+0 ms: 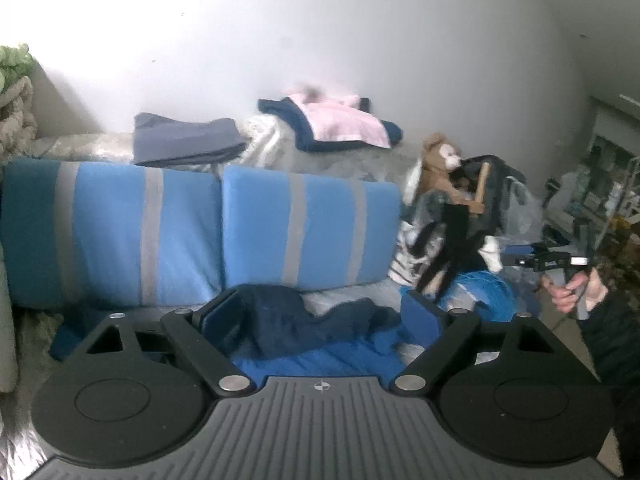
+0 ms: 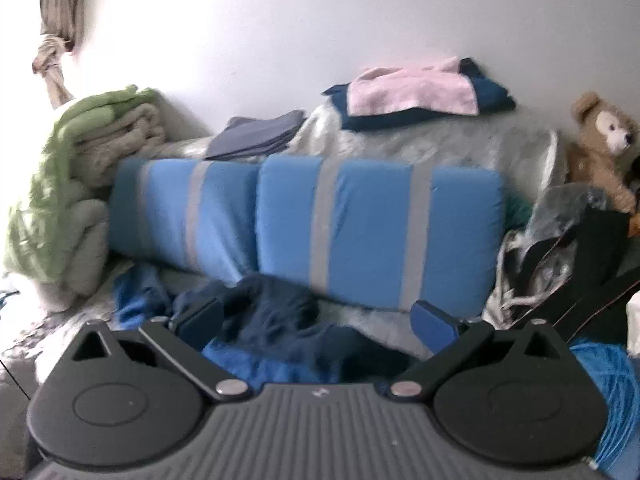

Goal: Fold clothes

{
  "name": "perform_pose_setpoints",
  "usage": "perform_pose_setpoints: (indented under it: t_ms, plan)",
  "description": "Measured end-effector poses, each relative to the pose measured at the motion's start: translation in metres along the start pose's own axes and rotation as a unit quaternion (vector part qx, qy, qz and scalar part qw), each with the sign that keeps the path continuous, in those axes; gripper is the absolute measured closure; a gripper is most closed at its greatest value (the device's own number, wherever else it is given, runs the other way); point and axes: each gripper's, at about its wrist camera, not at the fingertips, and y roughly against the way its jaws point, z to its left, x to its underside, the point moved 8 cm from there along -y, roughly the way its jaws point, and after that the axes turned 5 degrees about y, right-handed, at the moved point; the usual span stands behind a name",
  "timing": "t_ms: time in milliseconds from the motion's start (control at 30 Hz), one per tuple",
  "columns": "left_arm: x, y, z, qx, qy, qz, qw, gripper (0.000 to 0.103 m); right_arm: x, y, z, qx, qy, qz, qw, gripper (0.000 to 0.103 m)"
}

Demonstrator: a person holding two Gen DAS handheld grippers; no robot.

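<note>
- Left claw (image 1: pixel 324 312): spread wide, nothing between the jaws; it hangs just over the crumpled navy garment (image 1: pixel 296 320).
- Right claw (image 2: pixel 320 320): also spread, nothing gripped, over the same navy garment (image 2: pixel 280 320).
- The garment lies bunched on the bed (image 1: pixel 352 300), on top of a brighter blue cloth (image 1: pixel 320 360). Not folded as it lies.
- To do it well: pick two separate edge points, one per claw, grip a single layer, pull flat before creasing. Don't snag the blue cloth underneath.
- Room: tight. Blue striped cushions (image 1: pixel 200 224) sit close behind; bag pile and teddy bear (image 1: pixel 438 160) to the right.
- Folded stacks, grey (image 1: pixel 188 140) and pink-on-navy (image 1: pixel 340 124), sit behind the cushions.
</note>
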Motion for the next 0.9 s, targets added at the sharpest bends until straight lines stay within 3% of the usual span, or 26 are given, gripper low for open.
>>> perform_pose_setpoints:
  t_ms: [167,267,367,567,700,900]
  plan:
    - [0.000,-0.045,0.032,-0.072,-0.006,-0.037,0.9967,0.000,0.009,-0.046,-0.019,0.031,-0.007,-0.002,1.000,0.000]
    - [0.016,-0.085,0.054,-0.118,0.014,-0.045,0.9919,0.000,0.031,-0.083,-0.023,0.032,-0.029,0.015,0.999,0.000]
    - [0.038,-0.126,0.067,-0.135,0.016,-0.068,0.9883,0.000,0.060,-0.124,-0.024,0.049,-0.048,0.048,0.996,0.000]
    - [0.089,-0.210,0.074,-0.131,0.038,-0.001,0.9906,0.000,0.108,-0.183,-0.003,0.012,-0.041,0.095,0.995,0.000]
    - [0.111,-0.253,0.060,-0.142,0.012,-0.018,0.9896,0.000,0.126,-0.210,0.014,-0.031,-0.047,0.116,0.992,0.000]
    - [0.139,-0.298,0.055,-0.132,0.040,-0.021,0.9902,0.000,0.136,-0.251,0.031,-0.043,-0.036,0.130,0.990,0.000]
